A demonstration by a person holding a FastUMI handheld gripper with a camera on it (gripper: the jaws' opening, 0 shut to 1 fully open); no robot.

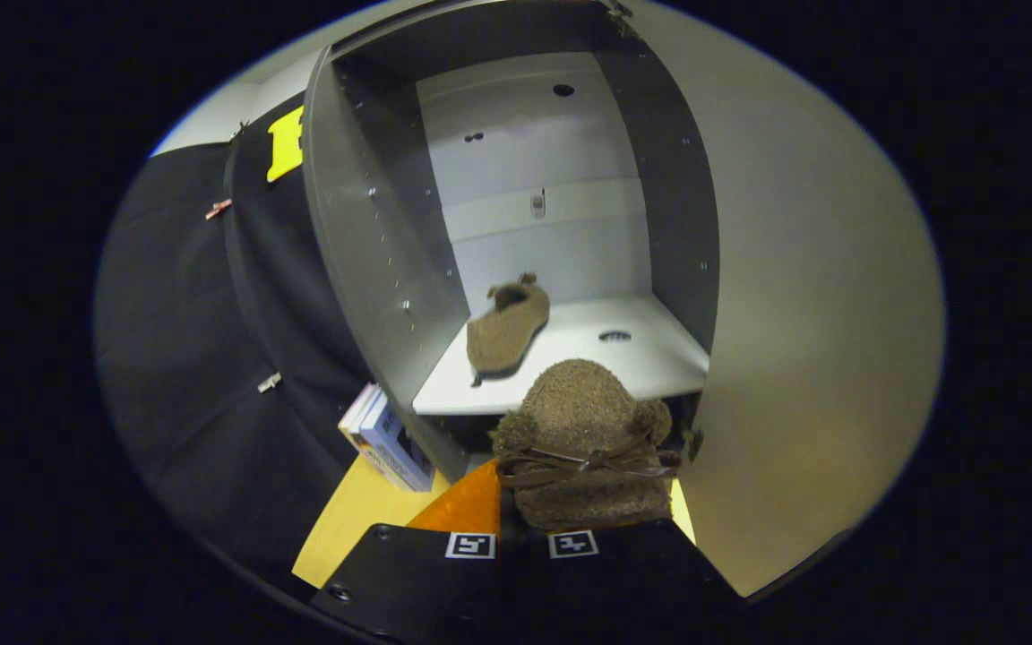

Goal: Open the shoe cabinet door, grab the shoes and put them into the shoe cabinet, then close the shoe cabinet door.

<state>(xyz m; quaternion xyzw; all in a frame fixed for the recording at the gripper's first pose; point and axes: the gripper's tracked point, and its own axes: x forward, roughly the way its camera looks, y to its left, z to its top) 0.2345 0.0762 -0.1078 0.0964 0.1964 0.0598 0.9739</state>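
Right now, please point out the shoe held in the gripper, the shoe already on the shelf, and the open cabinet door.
held shoe (580,414): gripper view, its fuzzy toe.
shelf shoe (505,330): gripper view, its upper.
cabinet door (803,296): gripper view, its inner face.

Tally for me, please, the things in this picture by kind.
Brown shoes: 2, one on the cabinet shelf, one held in the tool.
Shoe cabinets: 1, door open.
Books: 2, leaning beside the cabinet.
Total: 5.

gripper (520,528) level, pointing forward; fingers (471,511) drawn close, clamped on brown shoe (583,448).
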